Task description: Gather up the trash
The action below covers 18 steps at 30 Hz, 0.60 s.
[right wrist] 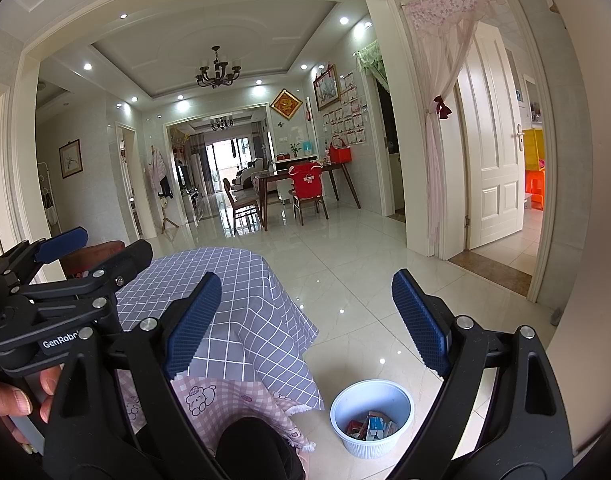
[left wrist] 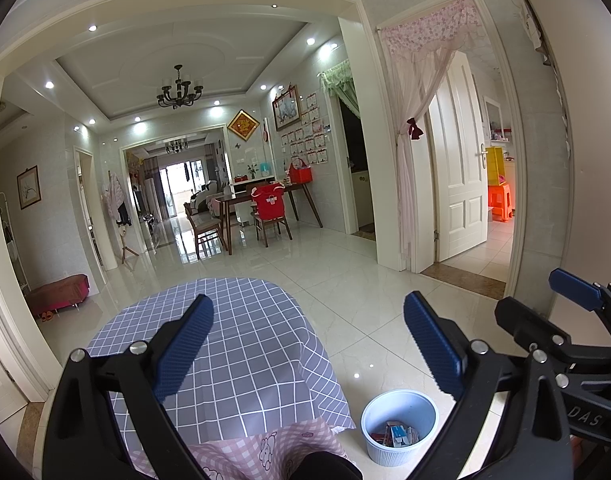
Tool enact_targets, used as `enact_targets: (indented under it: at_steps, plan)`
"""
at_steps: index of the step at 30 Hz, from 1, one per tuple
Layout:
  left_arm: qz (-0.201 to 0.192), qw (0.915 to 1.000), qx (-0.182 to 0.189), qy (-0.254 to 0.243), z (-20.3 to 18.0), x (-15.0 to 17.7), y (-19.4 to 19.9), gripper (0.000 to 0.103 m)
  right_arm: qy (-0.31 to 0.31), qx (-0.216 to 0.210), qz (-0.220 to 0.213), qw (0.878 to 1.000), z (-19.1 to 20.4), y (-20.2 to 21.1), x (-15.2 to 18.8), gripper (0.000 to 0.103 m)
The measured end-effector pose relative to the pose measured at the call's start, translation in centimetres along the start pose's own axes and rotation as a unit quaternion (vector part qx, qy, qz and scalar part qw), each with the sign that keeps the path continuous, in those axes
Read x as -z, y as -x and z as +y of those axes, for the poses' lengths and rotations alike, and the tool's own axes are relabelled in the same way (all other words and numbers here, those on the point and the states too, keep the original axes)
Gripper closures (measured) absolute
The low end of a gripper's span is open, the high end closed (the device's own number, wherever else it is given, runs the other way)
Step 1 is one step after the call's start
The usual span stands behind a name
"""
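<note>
Room: a tiled hall was seen, with a dining set far back and a curtained doorway at the right.
Bench: a low bench (left wrist: 241,344) under a grey checked cloth was seen just ahead; no trash could be made out on its top.
Bin: a white ribbed bin (right wrist: 371,420) stood on the floor (right wrist: 357,280), just right of the bench.
Trash: small cartons and wrappers (left wrist: 397,434) lay in the bin's bottom.
Handling: the trash was judged light, thin and crushable; a flat carton face would suit the pads. The bin was judged light and fairly stiff, best taken by its rim.
Left tool: the left tool (left wrist: 305,344) was held wide open and empty, above the bench edge.
Right tool: the right tool (right wrist: 305,320) was likewise spread wide and empty, level, just beside the left.
</note>
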<state>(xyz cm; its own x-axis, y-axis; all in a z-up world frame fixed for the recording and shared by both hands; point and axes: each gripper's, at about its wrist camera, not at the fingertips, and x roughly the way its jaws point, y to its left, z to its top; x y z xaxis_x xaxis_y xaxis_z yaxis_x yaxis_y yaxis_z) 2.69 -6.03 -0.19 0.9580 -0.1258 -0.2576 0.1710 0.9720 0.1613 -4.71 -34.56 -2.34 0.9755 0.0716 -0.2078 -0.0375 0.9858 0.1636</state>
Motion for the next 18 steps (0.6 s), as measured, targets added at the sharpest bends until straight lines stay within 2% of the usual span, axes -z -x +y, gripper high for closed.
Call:
enact_targets:
  at_steps: [18]
  plan:
    - [0.0,1.0,0.0,-0.001,-0.01,-0.02,0.02,0.009,0.0,0.0,0.0,1.0,0.07,0.07,-0.31,0.017]
